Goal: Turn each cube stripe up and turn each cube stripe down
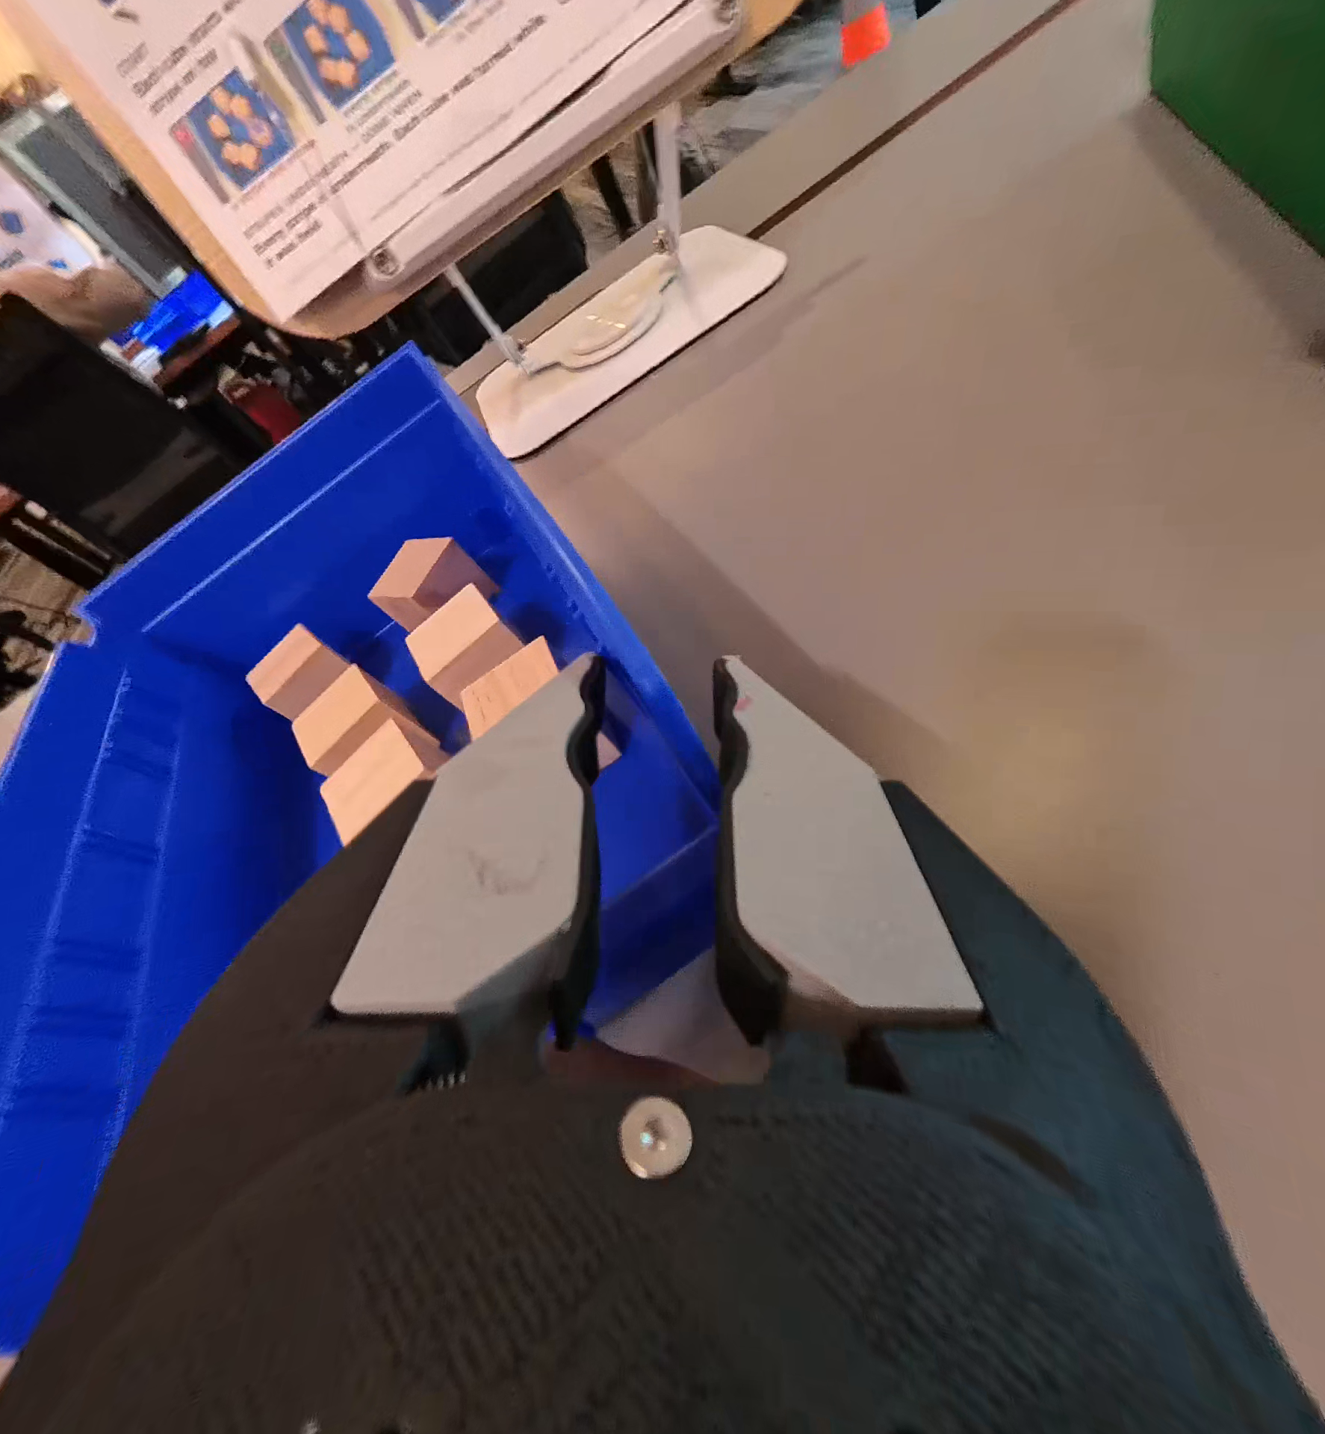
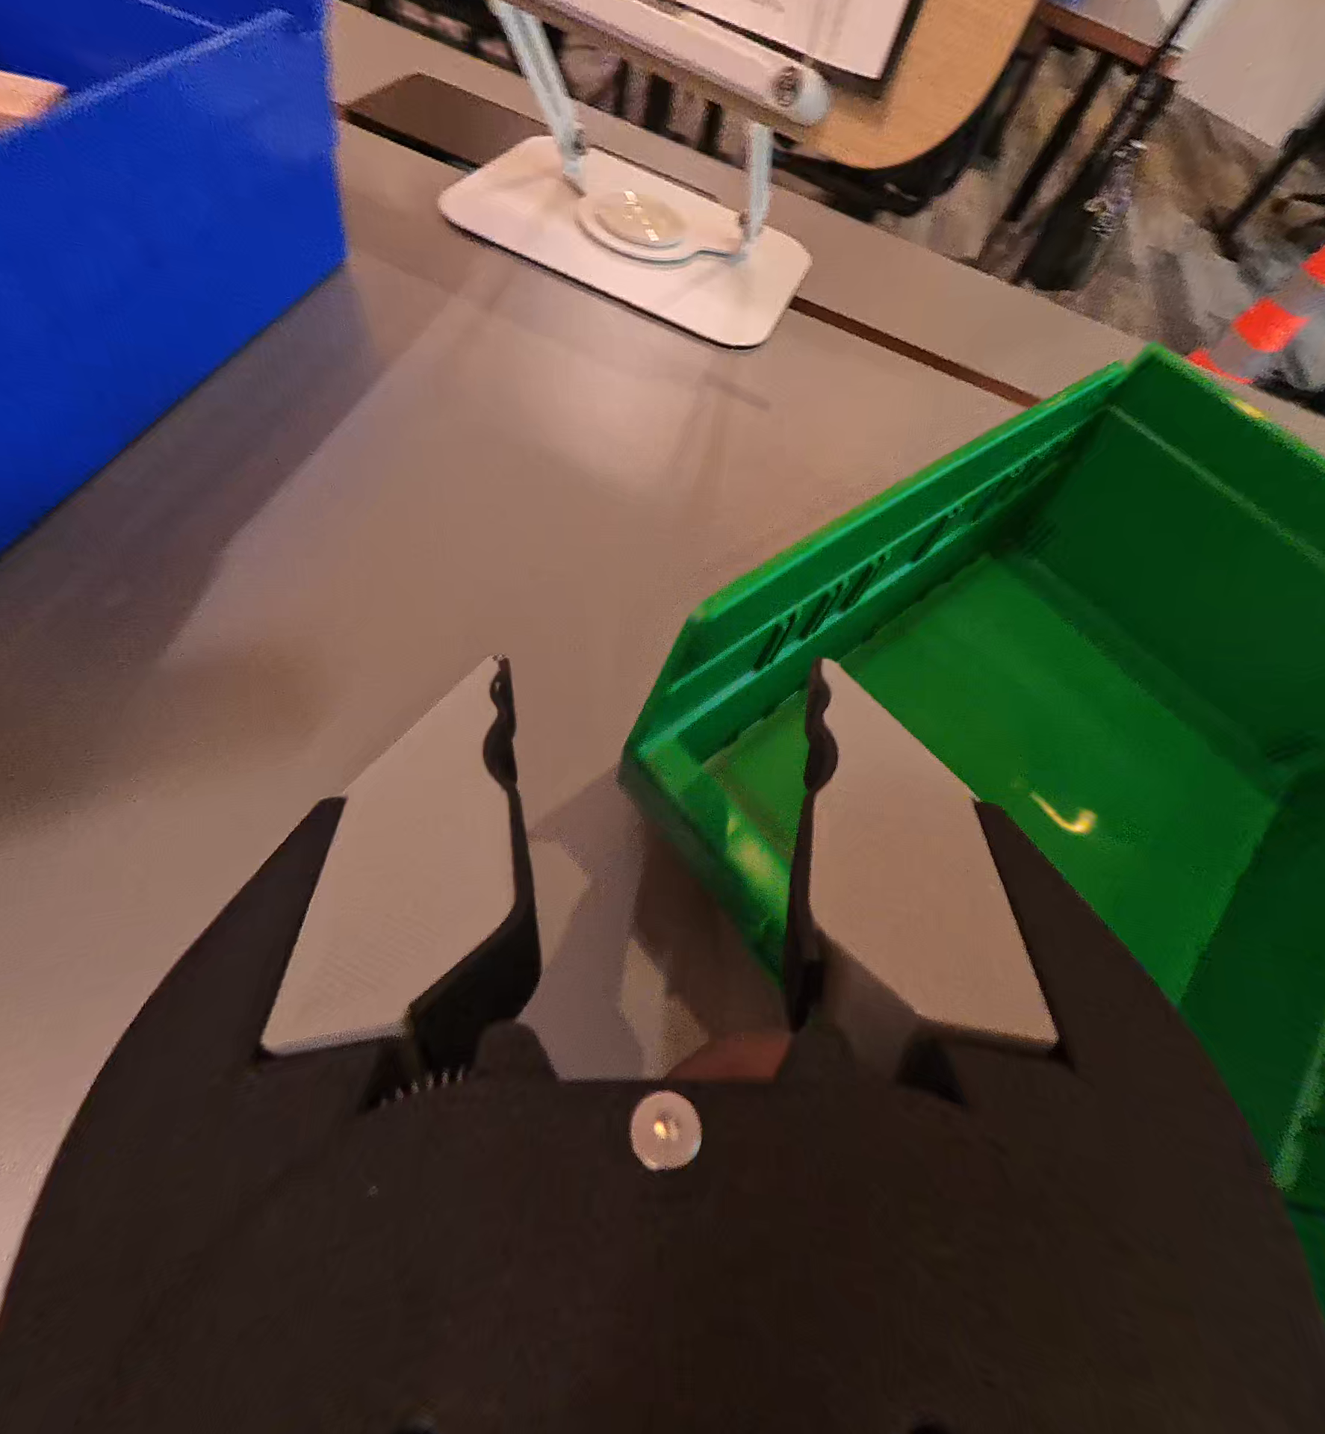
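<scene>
The blue bin (image 1: 201, 776) looks like moulded plastic with a slight sheen, its walls ribbed. The cubes (image 1: 380, 722) inside it are pale, bare wood, matt, with faint grain. The green bin (image 2: 1109, 698) is glossy plastic that catches a bright highlight on its floor. The table (image 1: 1032, 621) is smooth, grey and softly reflective. The white stand base (image 2: 628, 233) on its far side looks smooth and satin. The left gripper (image 1: 655, 683) has textured black plastic and flat grey fingers (image 1: 489, 853)

Smooth grey-brown tabletop (image 2: 489, 481) under warm glare, white flat-based sign stand (image 2: 628, 233) at the rear, dark table legs (image 2: 1063, 155) beyond.
</scene>
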A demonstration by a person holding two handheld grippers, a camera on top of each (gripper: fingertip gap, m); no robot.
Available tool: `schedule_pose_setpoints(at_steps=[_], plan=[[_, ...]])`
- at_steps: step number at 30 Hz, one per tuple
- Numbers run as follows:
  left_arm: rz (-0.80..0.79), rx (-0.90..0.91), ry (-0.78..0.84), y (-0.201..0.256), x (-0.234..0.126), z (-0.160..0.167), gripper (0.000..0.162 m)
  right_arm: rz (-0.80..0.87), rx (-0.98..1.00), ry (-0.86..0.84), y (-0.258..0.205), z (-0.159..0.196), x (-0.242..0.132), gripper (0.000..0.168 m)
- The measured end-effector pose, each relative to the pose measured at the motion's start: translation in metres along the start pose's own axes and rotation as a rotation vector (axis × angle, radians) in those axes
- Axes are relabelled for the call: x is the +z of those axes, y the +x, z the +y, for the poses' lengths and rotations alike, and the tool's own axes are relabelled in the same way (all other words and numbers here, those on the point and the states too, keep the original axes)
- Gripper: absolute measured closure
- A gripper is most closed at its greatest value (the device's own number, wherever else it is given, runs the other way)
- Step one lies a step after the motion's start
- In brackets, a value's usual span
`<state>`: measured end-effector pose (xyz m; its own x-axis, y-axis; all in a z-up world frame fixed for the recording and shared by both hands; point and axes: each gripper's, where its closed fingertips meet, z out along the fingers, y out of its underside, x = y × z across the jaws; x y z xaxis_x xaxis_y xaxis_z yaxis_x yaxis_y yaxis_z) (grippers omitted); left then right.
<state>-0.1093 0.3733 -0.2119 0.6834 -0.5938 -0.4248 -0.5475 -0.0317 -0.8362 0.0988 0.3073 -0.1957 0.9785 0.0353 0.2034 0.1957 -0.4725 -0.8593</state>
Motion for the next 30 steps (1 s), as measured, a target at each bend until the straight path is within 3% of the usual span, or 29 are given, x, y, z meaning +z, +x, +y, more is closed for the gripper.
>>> schedule_pose_setpoints(at_steps=[2,3,4,6,10,17,19,21,22,24,27,30], plan=[[-0.043,-0.006,-0.016,-0.010,0.001,0.005,0.140,0.078,-0.034,-0.067,0.010,0.003,0.020,0.101],[-0.079,0.005,-0.029,-0.018,0.000,0.008,0.146,0.096,-0.061,-0.119,0.014,0.010,0.027,0.126],[-0.123,0.016,-0.043,-0.029,-0.002,0.013,0.152,0.076,-0.077,-0.149,0.014,0.017,0.031,0.138],[-0.163,-0.002,-0.059,-0.049,-0.005,0.026,0.156,0.051,-0.049,-0.127,0.019,0.020,0.026,0.141],[-0.074,-0.163,-0.071,-0.069,-0.015,0.040,0.160,0.059,-0.068,-0.153,0.047,0.044,-0.002,0.151],[-0.066,-0.232,-0.092,-0.080,-0.037,0.040,0.161,0.048,0.094,-0.218,0.100,0.080,-0.034,0.163],[-0.062,-0.219,-0.111,-0.071,-0.040,0.042,0.161,0.060,0.094,-0.239,0.106,0.085,-0.041,0.163],[-0.058,-0.178,-0.115,-0.057,-0.041,0.042,0.157,0.061,0.103,-0.197,0.108,0.080,-0.052,0.151],[-0.059,-0.163,-0.081,-0.051,-0.043,0.036,0.149,0.073,0.106,-0.147,0.111,0.072,-0.059,0.146],[-0.012,-0.156,0.004,-0.037,-0.051,0.013,0.118,0.086,0.104,-0.040,0.112,0.050,-0.076,0.141],[0.084,-0.157,0.120,-0.016,-0.070,-0.023,0.115,-0.031,0.097,0.105,0.083,0.012,-0.094,0.128],[0.122,-0.141,0.161,-0.007,-0.085,-0.040,0.105,-0.196,0.041,0.125,0.039,-0.005,-0.085,0.113]])
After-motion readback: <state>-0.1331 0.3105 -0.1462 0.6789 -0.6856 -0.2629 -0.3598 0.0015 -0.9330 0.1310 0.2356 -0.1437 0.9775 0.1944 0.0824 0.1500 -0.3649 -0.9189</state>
